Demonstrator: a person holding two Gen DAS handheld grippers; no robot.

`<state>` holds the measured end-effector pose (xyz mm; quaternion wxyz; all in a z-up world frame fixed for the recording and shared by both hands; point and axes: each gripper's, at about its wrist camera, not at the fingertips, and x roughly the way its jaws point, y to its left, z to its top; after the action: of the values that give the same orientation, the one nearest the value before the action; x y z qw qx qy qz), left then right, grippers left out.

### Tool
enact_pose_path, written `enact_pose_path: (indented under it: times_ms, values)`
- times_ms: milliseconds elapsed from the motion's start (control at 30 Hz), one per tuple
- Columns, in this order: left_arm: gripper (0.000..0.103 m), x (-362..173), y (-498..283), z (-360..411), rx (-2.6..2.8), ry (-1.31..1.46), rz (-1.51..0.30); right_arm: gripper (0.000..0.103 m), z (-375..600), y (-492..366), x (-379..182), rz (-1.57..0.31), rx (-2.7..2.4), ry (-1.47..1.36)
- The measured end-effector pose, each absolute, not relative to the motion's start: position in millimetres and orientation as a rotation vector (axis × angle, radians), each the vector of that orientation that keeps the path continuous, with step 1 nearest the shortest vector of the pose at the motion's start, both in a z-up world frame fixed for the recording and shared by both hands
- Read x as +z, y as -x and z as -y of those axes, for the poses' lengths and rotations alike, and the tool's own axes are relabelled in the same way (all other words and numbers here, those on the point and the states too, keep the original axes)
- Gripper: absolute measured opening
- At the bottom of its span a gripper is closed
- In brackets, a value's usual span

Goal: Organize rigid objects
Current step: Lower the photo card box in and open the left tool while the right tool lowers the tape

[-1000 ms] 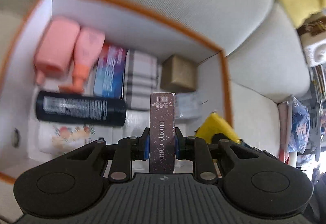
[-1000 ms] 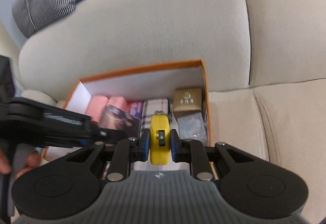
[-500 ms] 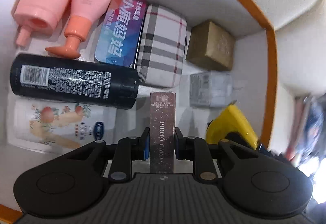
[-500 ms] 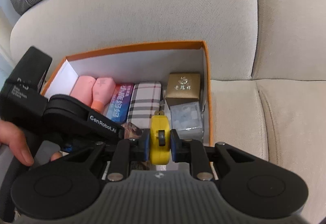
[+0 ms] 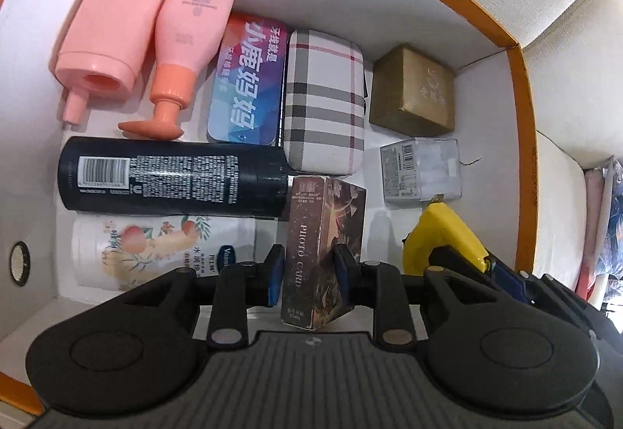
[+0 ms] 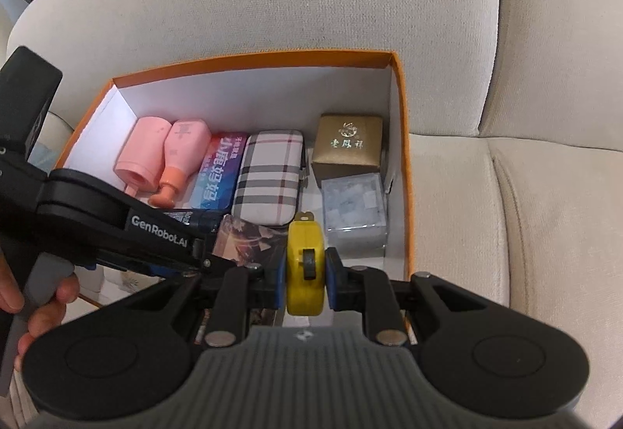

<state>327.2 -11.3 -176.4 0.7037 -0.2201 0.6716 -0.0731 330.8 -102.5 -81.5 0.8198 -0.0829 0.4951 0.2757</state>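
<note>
Setting: beige sofa (image 6: 272, 0) carried an orange-edged box (image 6: 401, 156), white inside, already packed along its far wall.

Contents: pink bottles (image 5: 117, 31), a blue tin (image 5: 245, 78), a plaid case (image 5: 325, 97), a gold box (image 5: 412, 90), a clear box (image 5: 420, 168), a black can (image 5: 171, 175) lying crosswise and a white peach-printed tube (image 5: 155, 249) just beside it.

Left gripper (image 5: 307, 277): jaws had just been easing apart around the photo card box (image 5: 323, 246), which sat tilted between them, right pad touching, left pad with a sliver of daylight; released, by my reading.

Card box position: down in the box, its far end just beside the black can's cap and the plaid case.

Right gripper (image 6: 305, 273): fingers narrow, clamped on the yellow tape measure (image 6: 305, 265), poised over the near right part of the box.

Doing it well: open the left fingers fully before lifting, so the card box does not drag up; lift straight, clear of the right tool. Then lower the tape measure into the bare floor below the clear box and let go only once it rests.
</note>
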Motion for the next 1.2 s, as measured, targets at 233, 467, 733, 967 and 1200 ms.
enact_pose_path:
  times_ms: [233, 467, 733, 967, 1200]
  values:
    - [0.029, -180, -326, 5, -0.131, 0.54, -1.499, 0.02, 94, -334, -83, -1.06, 0.59, 0.242]
    - [0.029, -151, -310, -9, -0.174, 0.488, -1.35, 0.02, 81, -337, -86, -1.059, 0.587, 0.351]
    - [0.029, -127, -289, -20, -0.21, 0.429, -1.265, 0.02, 61, -337, -97, -1.098, 0.592, 0.442]
    - [0.029, -113, -271, -32, -0.225, 0.45, -1.222, 0.02, 59, -349, -118, -1.261, 0.562, 0.356]
    - [0.029, -109, -263, -40, -0.251, 0.469, -1.213, 0.023, 52, -347, -111, -1.228, 0.525, 0.447]
